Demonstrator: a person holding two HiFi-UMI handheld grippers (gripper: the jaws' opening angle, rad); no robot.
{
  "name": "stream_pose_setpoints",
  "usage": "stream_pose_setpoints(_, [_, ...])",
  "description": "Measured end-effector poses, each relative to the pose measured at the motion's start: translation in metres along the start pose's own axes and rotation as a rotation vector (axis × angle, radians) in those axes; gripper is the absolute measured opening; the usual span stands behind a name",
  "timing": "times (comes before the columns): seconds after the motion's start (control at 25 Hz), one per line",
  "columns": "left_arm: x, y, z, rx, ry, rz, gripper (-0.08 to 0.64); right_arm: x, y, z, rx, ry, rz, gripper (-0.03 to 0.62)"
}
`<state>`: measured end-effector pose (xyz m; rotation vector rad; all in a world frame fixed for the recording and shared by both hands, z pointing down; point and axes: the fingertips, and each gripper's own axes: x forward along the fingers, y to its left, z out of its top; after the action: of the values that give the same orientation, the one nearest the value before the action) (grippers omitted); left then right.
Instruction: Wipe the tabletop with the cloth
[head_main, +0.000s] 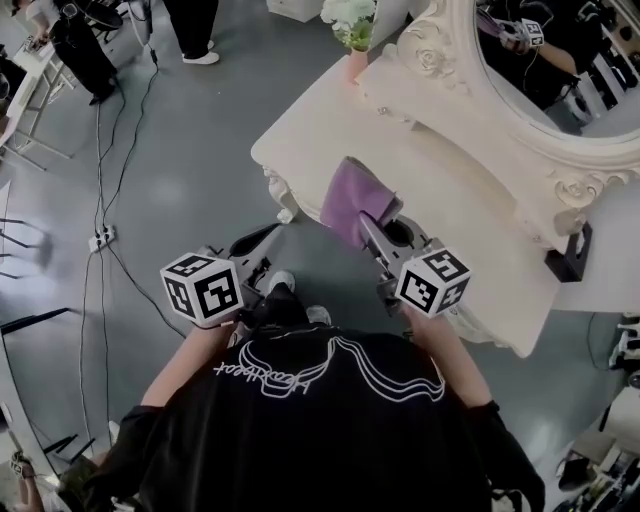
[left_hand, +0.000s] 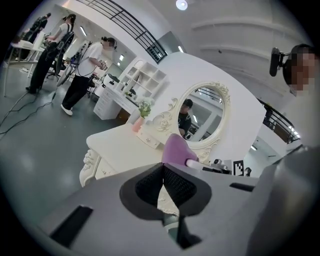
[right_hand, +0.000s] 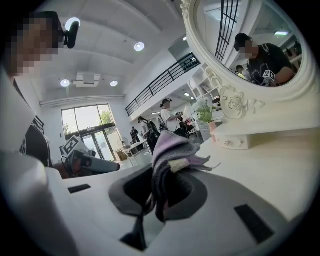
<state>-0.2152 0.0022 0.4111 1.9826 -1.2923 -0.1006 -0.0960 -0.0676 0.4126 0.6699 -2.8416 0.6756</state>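
Observation:
A purple cloth (head_main: 352, 200) lies bunched at the near edge of the cream dressing table (head_main: 470, 190). My right gripper (head_main: 374, 233) is shut on it; in the right gripper view the folded cloth (right_hand: 170, 152) is pinched between the jaws and sticks up above them. The left gripper (head_main: 262, 246) hangs off the table's near left side, over the floor. Its jaws are shut with nothing between them, the pads (left_hand: 172, 184) pressed together. From the left gripper view the cloth (left_hand: 175, 150) shows as a purple lump beyond the jaws.
An oval mirror (head_main: 560, 70) in an ornate cream frame stands along the table's far side. A pink vase with white flowers (head_main: 352, 40) sits at the far left corner. A black object (head_main: 570, 255) stands at the table's right end. Cables (head_main: 110, 180) run over the grey floor; people stand further off.

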Motion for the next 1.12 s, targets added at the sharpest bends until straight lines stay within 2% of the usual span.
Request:
stream_pose_setpoints(0.28, [0.041, 0.048, 0.033, -0.020, 0.060, -0.037, 0.005, 0.055, -0.034, 0.020, 0.002, 0.014, -0.071, 0.051])
stream_pose_setpoints(0.72, [0.087, 0.135, 0.125, -0.004, 0.095, -0.107, 0.005, 0.167, -0.077, 0.051, 0.005, 0.053, -0.180, 0.051])
stream_pose_setpoints(1.12, [0.109, 0.183, 0.160, -0.035, 0.114, -0.168, 0.005, 0.239, -0.108, 0.045, -0.041, 0.144, -0.268, 0.051])
